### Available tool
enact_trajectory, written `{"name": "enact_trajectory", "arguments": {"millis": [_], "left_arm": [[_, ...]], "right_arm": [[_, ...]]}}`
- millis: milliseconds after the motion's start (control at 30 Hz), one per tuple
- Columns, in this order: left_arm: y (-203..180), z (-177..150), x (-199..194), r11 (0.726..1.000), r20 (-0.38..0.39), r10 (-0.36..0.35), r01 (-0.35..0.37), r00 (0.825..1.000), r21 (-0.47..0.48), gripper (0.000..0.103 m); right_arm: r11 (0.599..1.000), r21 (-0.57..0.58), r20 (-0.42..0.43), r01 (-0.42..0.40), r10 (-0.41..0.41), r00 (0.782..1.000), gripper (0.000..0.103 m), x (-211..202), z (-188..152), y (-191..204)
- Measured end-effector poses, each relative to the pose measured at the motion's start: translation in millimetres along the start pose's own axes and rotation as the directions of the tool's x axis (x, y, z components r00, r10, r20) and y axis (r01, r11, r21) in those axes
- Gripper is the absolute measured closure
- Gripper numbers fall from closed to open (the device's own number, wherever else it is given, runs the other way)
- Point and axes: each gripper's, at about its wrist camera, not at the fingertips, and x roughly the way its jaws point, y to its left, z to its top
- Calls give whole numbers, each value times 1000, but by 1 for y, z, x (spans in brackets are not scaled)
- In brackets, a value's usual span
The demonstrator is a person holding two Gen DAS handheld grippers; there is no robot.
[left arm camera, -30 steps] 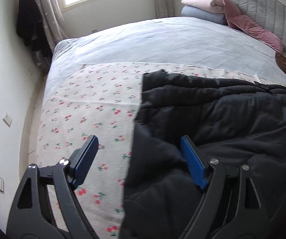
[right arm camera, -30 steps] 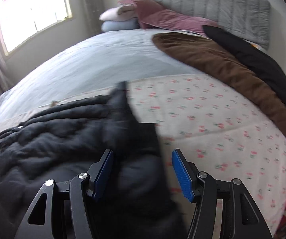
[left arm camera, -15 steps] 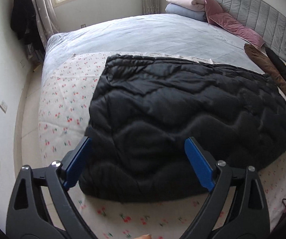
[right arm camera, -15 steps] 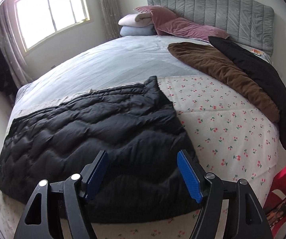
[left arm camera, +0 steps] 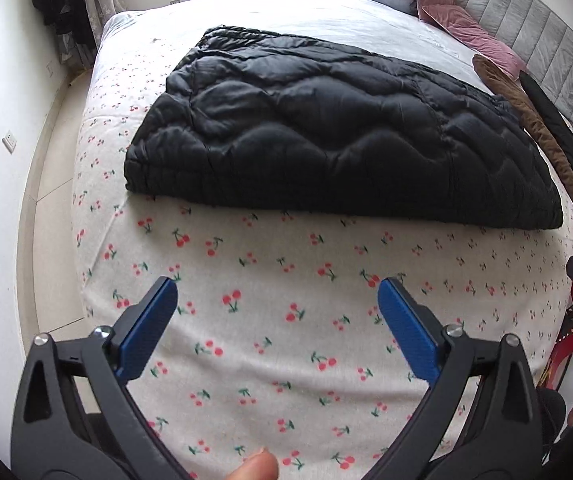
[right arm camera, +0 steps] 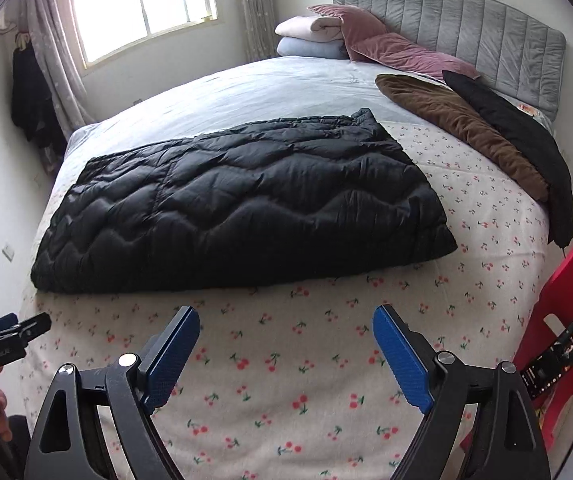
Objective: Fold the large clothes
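Observation:
A black quilted puffer garment [left arm camera: 326, 132] lies folded flat in a wide rectangle on the cherry-print sheet [left arm camera: 270, 320] of the bed; it also shows in the right wrist view [right arm camera: 238, 208]. My left gripper [left arm camera: 278, 304] is open and empty, held above the sheet well short of the garment's near edge. My right gripper [right arm camera: 286, 332] is open and empty too, also back from the near edge. The left gripper's tip shows at the left edge of the right wrist view [right arm camera: 6, 332].
A brown garment [right arm camera: 458, 128] and a black garment [right arm camera: 526, 140] lie along the bed's right side. Pillows and folded bedding [right arm camera: 326, 36] sit by the grey headboard [right arm camera: 466, 28]. A red plastic chair [right arm camera: 566, 316] holding a phone stands at the right.
Both grippers have let go of the black garment and pulled back toward the foot of the bed. The garment now lies flat and folded, farther from both cameras.

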Motion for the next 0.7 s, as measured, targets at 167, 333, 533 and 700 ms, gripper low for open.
{"name": "enact_trajectory", "arguments": {"millis": [167,333,533,700], "left_arm": [[-22,-18,-11,999,1,-26,26,1000,27,3],[-33,-30,-18,999,7,-25,25,1000,23,3],[-35,-39,-27,1000,23,5,-6,1000,28,3],[-33,-40,-33,1000,46,20,-21,999,21,3]], "right_arm": [[999,-7,-5,35,-35,999,12,-13,-18,8],[999,-14,-1,50,-50,999,11,-17,-24,13],[998,-32,9,58,-58,998,11,-22,-27,25],[997,-57,10,44,-43,999,11,-24,-30,36]]}}
